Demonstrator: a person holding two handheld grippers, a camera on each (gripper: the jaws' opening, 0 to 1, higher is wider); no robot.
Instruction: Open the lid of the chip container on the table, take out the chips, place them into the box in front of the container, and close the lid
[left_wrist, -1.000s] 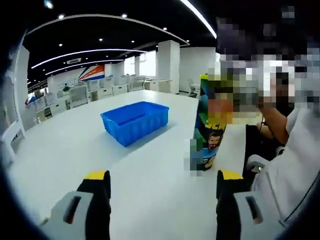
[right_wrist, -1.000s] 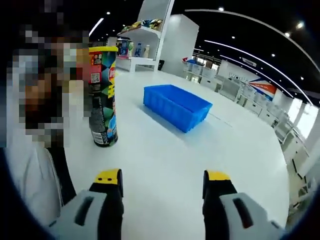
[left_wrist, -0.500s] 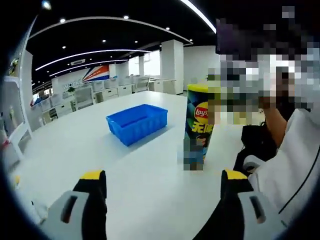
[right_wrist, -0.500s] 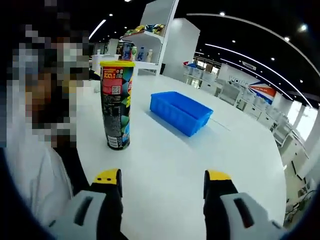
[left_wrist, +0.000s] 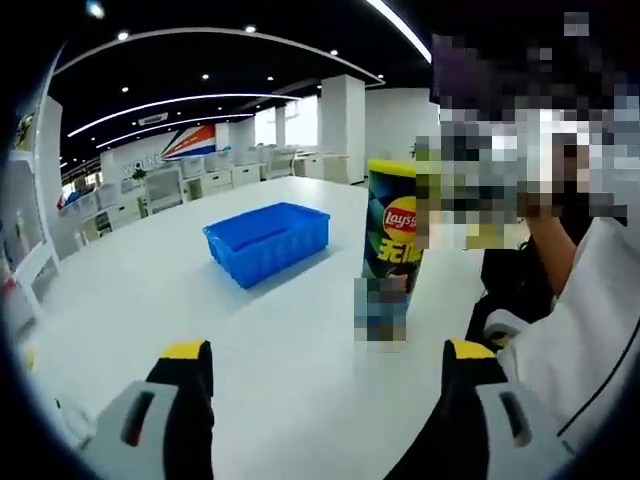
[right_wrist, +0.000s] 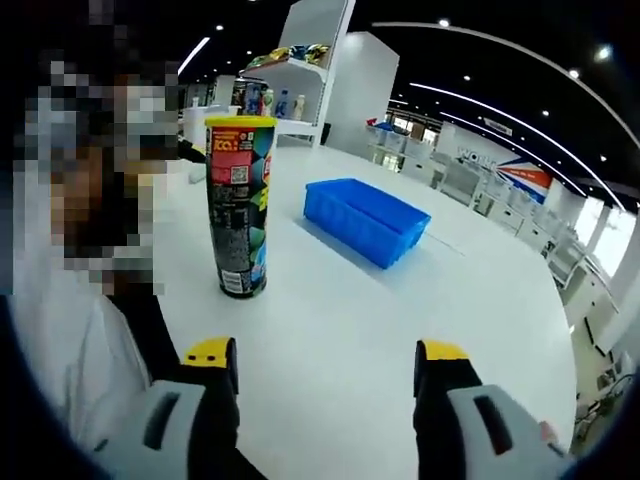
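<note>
A tall chip container (left_wrist: 390, 235) with a yellow lid (left_wrist: 391, 168) stands upright on the white table (left_wrist: 270, 340); the right gripper view has the same container (right_wrist: 240, 205) at its left. A blue box (left_wrist: 267, 240) lies open-topped farther along the table, also the blue box (right_wrist: 366, 220) in the right gripper view. My left gripper (left_wrist: 325, 360) is open, well short of the container, nothing between its jaws. My right gripper (right_wrist: 327, 360) is open too, with the container ahead and to its left.
A person in a white top (left_wrist: 580, 330) sits close by at the table's edge, beside the container. Shelves with goods (right_wrist: 285, 60) and rows of white desks (left_wrist: 200, 185) stand far behind. Bare table (right_wrist: 400, 320) lies between the grippers and the box.
Both views have shifted a little with the hands; the container sits slightly nearer and more central. Both grippers stay open and the container and box have not moved.
</note>
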